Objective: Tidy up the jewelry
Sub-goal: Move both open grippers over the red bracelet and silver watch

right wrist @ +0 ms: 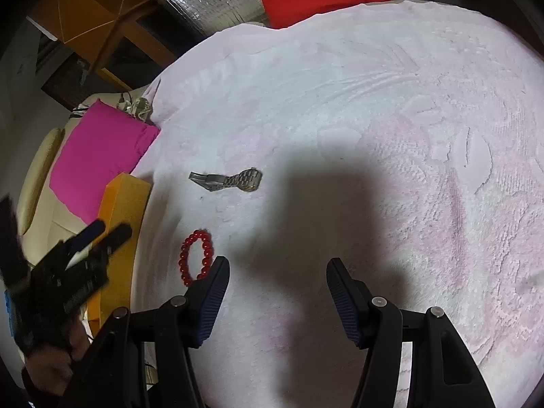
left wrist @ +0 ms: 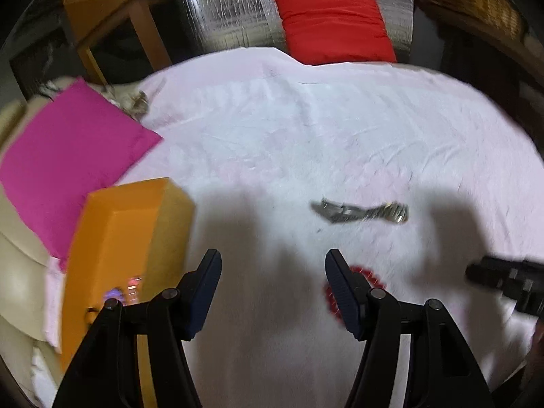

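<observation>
Two hand-held grippers hang over a pale pink bedspread (right wrist: 391, 119) with the jewelry not yet gathered: the left gripper (left wrist: 273, 292), at the bottom of the left wrist view, has its jaws released and nothing between them, and the right gripper (right wrist: 277, 297), low in the right wrist view, likewise stands apart and empty over bare cloth. A metal-link wristwatch (right wrist: 226, 181) lies loose and stretched out on the spread, left of centre in the right wrist view and right of centre in the left wrist view. A red bead bracelet (right wrist: 196, 258) rests nearer the grippers, lower left in the right wrist view, just beside the right gripper's left finger though whether it touches is unclear; in the left wrist view it is half hidden behind that gripper's right finger. An orange box (left wrist: 125, 248), seemingly the jewelry case, sits at the lower left of the left wrist view at the edge of the bedspread, next to a magenta cushion (left wrist: 71, 163); it looks closed, though motion blur makes that uncertain. A red cushion (left wrist: 335, 23) lies at the top of the frame. Judged from this, neither piece has been put away and neither is grasped, so the sorting appears barely begun, with both pieces left to pick up and stow
</observation>
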The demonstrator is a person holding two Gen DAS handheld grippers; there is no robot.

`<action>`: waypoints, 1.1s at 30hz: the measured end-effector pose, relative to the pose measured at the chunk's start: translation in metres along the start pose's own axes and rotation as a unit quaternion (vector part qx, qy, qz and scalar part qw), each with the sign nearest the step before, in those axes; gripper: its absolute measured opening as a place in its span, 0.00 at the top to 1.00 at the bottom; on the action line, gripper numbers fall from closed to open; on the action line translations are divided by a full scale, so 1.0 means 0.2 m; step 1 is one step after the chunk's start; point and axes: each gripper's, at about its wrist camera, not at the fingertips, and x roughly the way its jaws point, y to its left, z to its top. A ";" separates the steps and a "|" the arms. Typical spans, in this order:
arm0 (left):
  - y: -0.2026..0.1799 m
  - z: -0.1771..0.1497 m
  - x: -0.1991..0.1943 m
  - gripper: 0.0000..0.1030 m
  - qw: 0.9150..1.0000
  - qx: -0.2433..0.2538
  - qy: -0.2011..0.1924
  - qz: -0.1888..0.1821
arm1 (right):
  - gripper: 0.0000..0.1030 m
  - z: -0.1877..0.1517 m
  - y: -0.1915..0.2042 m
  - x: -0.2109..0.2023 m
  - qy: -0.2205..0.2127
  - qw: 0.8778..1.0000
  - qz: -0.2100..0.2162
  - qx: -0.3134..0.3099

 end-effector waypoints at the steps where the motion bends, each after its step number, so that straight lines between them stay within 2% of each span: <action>1: 0.00 0.02 0.02 0.37 1.000 -0.006 0.003 -0.014 | 0.39 0.00 -0.01 0.00 0.001 1.000 0.000 0.001; 10: -0.06 0.16 0.27 0.38 0.993 -0.065 0.033 -0.096 | 0.39 0.00 -0.06 -0.01 0.001 1.000 -0.005 0.009; 16: -0.07 0.15 0.42 0.39 0.986 -0.105 0.041 -0.125 | 0.39 0.00 -0.08 -0.03 -0.003 1.000 -0.006 0.010; 18: -0.07 0.14 0.44 0.57 0.982 -0.116 0.042 -0.140 | 0.39 0.00 -0.08 -0.02 -0.002 1.000 -0.006 0.009; 20: -0.08 0.13 0.47 0.69 0.980 -0.118 0.045 -0.156 | 0.39 -0.01 -0.07 -0.02 -0.001 1.000 -0.007 0.006; 22: -0.09 0.12 0.48 0.72 0.981 -0.118 0.038 -0.152 | 0.39 -0.01 -0.06 0.00 0.000 1.000 -0.009 0.002; 24: -0.07 0.12 0.46 0.84 0.979 -0.129 0.018 -0.158 | 0.39 -0.01 -0.04 0.01 0.002 1.000 -0.011 -0.003; 26: -0.04 0.13 0.42 0.90 0.979 -0.129 0.005 -0.160 | 0.39 -0.02 -0.03 0.02 0.003 1.000 -0.013 -0.008; 29: -0.02 0.14 0.37 1.00 0.984 -0.106 -0.001 -0.142 | 0.39 -0.02 0.00 0.04 0.005 1.000 -0.015 -0.015; 33: 0.04 0.08 0.27 1.00 0.988 -0.093 -0.015 -0.124 | 0.39 -0.03 0.02 0.07 0.009 1.000 -0.017 -0.018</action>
